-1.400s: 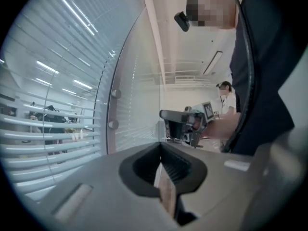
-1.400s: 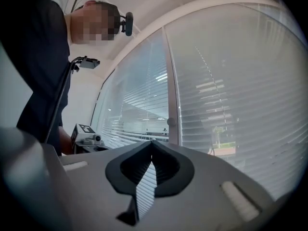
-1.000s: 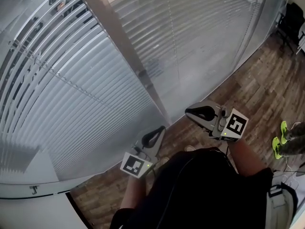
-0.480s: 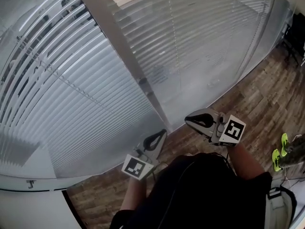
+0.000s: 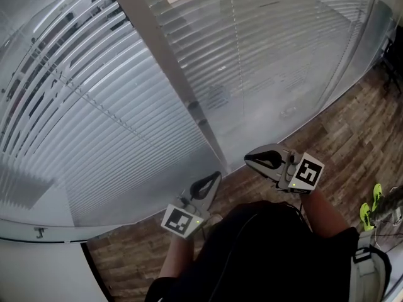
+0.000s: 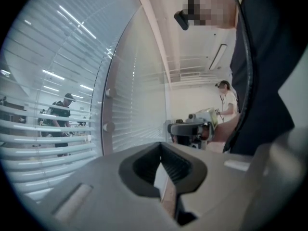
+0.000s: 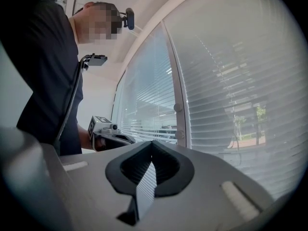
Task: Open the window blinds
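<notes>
Blinds [image 5: 88, 124] hang full length over both glass panes in front of the person, one on each side of a pale post [image 5: 165, 55] that carries two small knobs [image 5: 194, 107]. Slats [image 5: 56, 55] on the left pane are tilted enough near the top that dark gaps show between them, and through them someone [image 6: 60, 117] in the next room can be made out. Lower down, and on the right pane, they lie flatter and the view through is only hazy. The left gripper [image 5: 214, 176] and the right gripper [image 5: 249, 159] are both held level at waist height, close to the body and well short of the glass, touching nothing. Each has its jaws together with nothing between them, which I take for a carrying posture: closed jaws catch on no cord while the person squares up to the window. A thin cord [image 5: 234, 55] runs down the right pane; whether it is a pull cord or part of the slat ladder I cannot tell. The scene suits two stages equally: slats part turned with more turning or raising wanted, or slats turned as far as meant and the grippers clear of the job. Either way the blinds are down, not gathered up, as far as the views reach.
</notes>
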`<state>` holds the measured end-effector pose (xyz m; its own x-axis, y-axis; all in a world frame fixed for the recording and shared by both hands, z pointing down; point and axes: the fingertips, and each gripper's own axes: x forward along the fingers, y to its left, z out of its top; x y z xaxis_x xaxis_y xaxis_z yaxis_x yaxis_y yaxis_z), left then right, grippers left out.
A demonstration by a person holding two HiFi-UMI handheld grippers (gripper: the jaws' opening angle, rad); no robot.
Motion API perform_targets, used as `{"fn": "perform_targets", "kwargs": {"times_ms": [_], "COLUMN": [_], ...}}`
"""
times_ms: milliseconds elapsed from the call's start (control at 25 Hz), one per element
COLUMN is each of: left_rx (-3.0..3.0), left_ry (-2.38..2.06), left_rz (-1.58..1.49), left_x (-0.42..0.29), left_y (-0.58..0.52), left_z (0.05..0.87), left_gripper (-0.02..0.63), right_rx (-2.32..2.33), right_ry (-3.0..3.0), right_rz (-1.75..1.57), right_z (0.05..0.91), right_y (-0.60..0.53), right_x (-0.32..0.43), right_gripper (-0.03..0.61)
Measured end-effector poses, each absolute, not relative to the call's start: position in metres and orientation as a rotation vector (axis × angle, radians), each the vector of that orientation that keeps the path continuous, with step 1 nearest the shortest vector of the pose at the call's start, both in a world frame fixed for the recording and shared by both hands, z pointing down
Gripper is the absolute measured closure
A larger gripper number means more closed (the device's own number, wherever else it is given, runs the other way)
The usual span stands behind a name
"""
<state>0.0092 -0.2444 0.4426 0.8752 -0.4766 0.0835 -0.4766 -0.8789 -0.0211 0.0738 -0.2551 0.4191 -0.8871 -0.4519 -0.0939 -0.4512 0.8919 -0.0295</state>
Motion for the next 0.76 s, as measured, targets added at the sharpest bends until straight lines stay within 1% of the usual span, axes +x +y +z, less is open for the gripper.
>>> {"fn": "perform_targets", "kwargs": {"times_ms": [760], "left_rx": [3.021], "left_ry": [-0.806], "left_rz": [0.152], "left_x": [0.0052], "left_y": [-0.2443], "left_z": [0.4424], "left_gripper": [0.609], "right_rx": [-0.675], "right_ry": [2.994], "right_rz": [-0.023], "right_z": [0.4245], "right_y": [-0.2557], "right_x": [0.0673], "right_gripper": [0.574]}}
